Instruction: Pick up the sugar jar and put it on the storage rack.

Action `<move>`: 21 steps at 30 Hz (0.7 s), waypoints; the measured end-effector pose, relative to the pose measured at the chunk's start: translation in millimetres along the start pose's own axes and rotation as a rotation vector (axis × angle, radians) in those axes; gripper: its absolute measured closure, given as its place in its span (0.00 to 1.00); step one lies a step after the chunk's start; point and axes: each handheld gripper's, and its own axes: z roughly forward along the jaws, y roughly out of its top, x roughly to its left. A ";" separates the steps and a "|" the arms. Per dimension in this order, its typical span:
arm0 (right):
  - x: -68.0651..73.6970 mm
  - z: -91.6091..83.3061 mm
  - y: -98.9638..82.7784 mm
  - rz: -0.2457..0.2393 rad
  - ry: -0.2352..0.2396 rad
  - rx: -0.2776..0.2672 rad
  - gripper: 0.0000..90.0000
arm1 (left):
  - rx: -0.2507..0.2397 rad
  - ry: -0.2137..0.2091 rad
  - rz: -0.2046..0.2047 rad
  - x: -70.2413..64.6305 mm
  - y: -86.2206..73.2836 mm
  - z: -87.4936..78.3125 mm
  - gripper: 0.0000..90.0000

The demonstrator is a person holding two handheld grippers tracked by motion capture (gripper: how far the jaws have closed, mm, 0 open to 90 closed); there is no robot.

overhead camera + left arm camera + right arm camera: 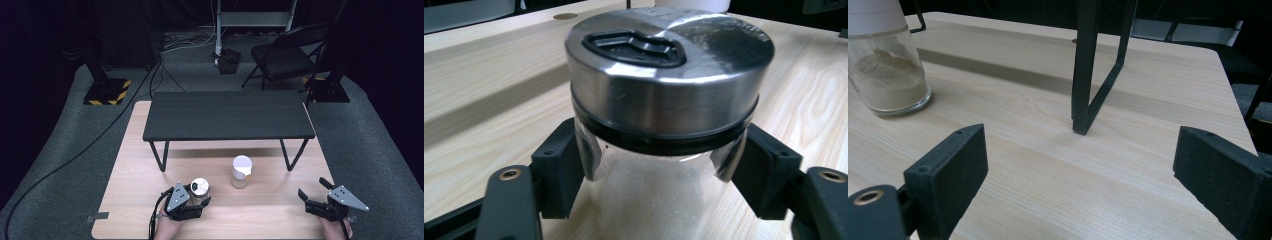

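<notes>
I'm working over a pale wooden table (130, 200) with a low black shelf (227, 116) standing on thin metal legs across its far half. Near the middle, just in front of the shelf, stands a white-capped glass shaker (241, 171) partly filled with a tan powder. Closer to me on the left sits the steel-lidded glass jar (200, 189), upright on the near part of the table, and my left gripper (200, 199) is pinching it: the left gripper view has both black pads pressed against the clear wall just under the lid's dark sealing ring. My right gripper (314, 190) hovers at the near right with its jaws spread and nothing between them. I judge the jar rigid and smooth, so slippery under hard pads, breakable if knocked, and moderately heavy with its white granular fill; the grip below the lid seems sound, since the wider lid would catch the pads if the glass slid. The high view gives me the whole layout and both tools at once. The left gripper view adds the lid's black flip tab (634, 47) and the contact points. The right gripper view shows one shelf leg (1085, 70) planted on the wood and the shaker's powder level.
</notes>
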 end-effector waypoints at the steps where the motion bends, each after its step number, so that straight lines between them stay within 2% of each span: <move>1: 0.0 0.0 0.0 -0.001 0.000 0.000 0.07 | 0.000 0.002 0.001 -0.4 0.0 0.0 0.34; 11: -0.4 0.0 0.2 0.000 0.003 0.001 0.08 | -0.004 0.009 0.001 -1.8 -0.2 0.5 0.35; 15: -0.3 -0.1 -0.1 -0.001 0.003 -0.001 0.08 | -0.027 0.003 -0.011 -3.4 -3.0 0.7 0.35; 18: -0.4 -0.1 0.0 0.000 0.003 0.000 0.08 | -0.037 -0.002 -0.007 -4.1 -1.3 -0.4 0.35; 21: -0.3 -0.1 -0.2 -0.001 0.003 -0.002 0.08 | -0.050 0.000 -0.021 -4.8 2.4 -2.8 0.35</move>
